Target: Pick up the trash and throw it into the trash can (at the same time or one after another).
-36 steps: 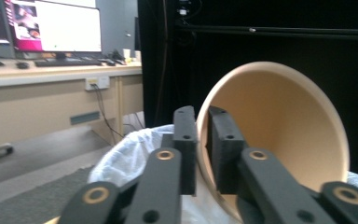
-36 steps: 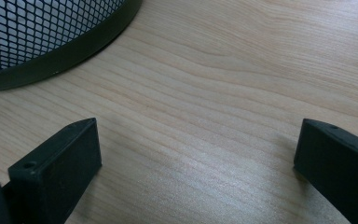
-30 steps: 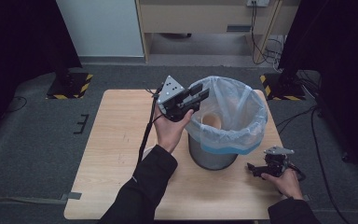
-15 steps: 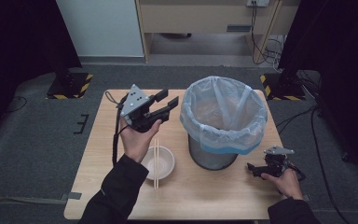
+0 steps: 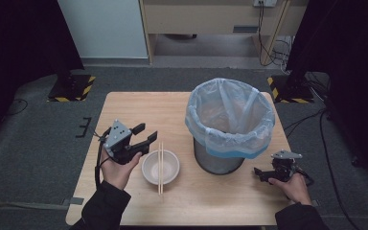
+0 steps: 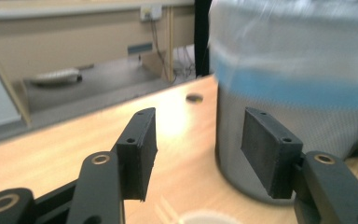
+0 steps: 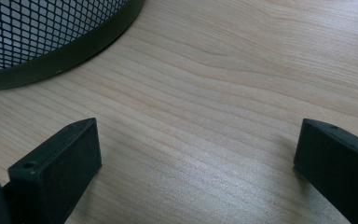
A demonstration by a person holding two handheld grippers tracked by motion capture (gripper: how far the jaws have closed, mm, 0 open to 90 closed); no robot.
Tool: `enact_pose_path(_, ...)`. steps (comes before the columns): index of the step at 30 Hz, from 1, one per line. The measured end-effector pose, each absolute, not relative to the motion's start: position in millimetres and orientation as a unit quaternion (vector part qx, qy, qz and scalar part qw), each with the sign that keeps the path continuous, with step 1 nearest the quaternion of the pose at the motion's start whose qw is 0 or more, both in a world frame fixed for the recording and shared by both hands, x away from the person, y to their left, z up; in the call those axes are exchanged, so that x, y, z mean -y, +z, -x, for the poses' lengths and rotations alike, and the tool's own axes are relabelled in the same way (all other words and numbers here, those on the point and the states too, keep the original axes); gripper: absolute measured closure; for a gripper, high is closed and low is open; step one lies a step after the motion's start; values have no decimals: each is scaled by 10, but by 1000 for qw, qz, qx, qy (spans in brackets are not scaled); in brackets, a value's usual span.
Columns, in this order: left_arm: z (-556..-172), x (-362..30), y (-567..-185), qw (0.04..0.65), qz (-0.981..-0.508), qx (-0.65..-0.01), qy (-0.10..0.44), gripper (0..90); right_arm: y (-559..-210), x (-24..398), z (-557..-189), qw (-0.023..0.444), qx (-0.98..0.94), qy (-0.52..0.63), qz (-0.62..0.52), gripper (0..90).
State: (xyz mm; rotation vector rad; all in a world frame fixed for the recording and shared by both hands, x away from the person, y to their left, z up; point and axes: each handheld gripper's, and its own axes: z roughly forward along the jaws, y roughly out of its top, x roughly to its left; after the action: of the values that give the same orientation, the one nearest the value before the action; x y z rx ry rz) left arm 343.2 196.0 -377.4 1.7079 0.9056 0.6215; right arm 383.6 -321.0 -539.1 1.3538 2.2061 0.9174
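Note:
A white bowl sits on the wooden table with a pair of chopsticks laid across it. Just left of the bowl, a hand holds my left gripper above the table. Its jaws have just been opening and stand open with nothing between them. In the left gripper view the left gripper points past the bowl's rim at the bin. My right gripper rests low at the table's front right. The right gripper is wide open over bare wood.
A mesh waste bin lined with a clear and blue plastic bag stands right of centre, between the two grippers. Its dark base lies close ahead of the right gripper. A small dark spot marks the table beyond the left gripper.
My left gripper has swung from the bin's rim leftward and down to beside the bowl, its jaws wider apart. The bowl and chopsticks are now uncovered. The right hand has stayed put.

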Motion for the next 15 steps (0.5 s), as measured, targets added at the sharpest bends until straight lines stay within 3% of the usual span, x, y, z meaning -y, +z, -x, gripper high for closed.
enact_pose_path(15, -3419, -1942, -4586, 455, -753, -428, 208, 439, -5392, 3199, -3829, 195, -786, 329, -486, 8)
